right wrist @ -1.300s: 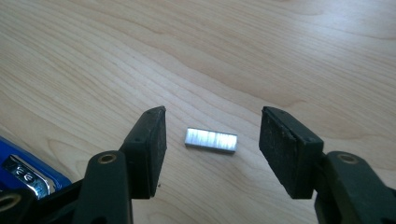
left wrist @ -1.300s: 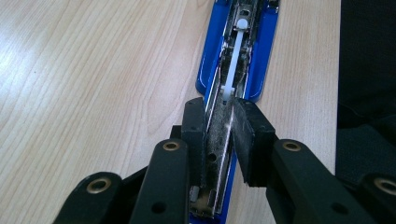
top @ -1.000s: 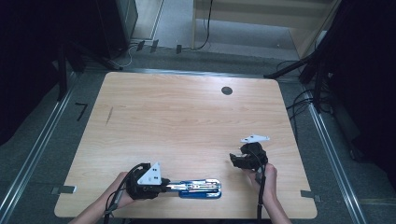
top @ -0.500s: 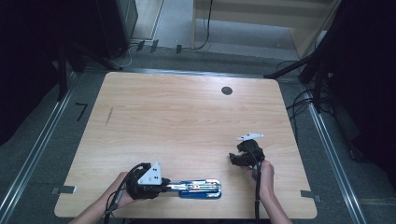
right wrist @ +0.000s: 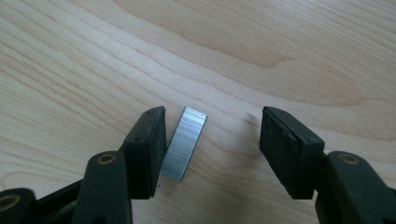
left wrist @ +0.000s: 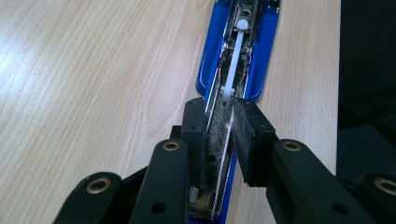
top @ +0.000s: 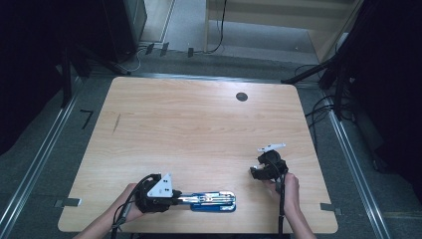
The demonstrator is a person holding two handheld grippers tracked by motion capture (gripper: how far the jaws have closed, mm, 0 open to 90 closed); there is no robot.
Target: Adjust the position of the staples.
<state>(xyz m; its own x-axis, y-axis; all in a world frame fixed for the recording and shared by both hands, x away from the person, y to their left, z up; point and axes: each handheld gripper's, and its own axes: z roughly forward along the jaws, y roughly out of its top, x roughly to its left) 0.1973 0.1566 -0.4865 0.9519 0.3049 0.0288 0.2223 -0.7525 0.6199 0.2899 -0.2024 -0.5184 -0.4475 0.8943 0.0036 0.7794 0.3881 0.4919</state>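
Note:
A blue stapler (top: 211, 201) lies opened out flat near the table's front edge. My left gripper (top: 180, 199) is shut on the near end of its metal staple channel. In the left gripper view the pads (left wrist: 247, 135) clamp that channel from both sides. The stapler (left wrist: 238, 51) stretches away, with a white pusher rod in its track. To the right, my right gripper (top: 255, 173) points down at the table. In the right gripper view it (right wrist: 215, 119) stands open around a short silver strip of staples (right wrist: 185, 143). The strip lies flat, close to the left pad.
A wooden table (top: 199, 129) with a small dark round hole (top: 242, 96) at the back right. The stapler sits just inside the front edge. Metal rails and cables (top: 323, 107) run along the floor at the sides.
The right gripper has shifted only slightly above the table. The left gripper and the stapler have kept still.

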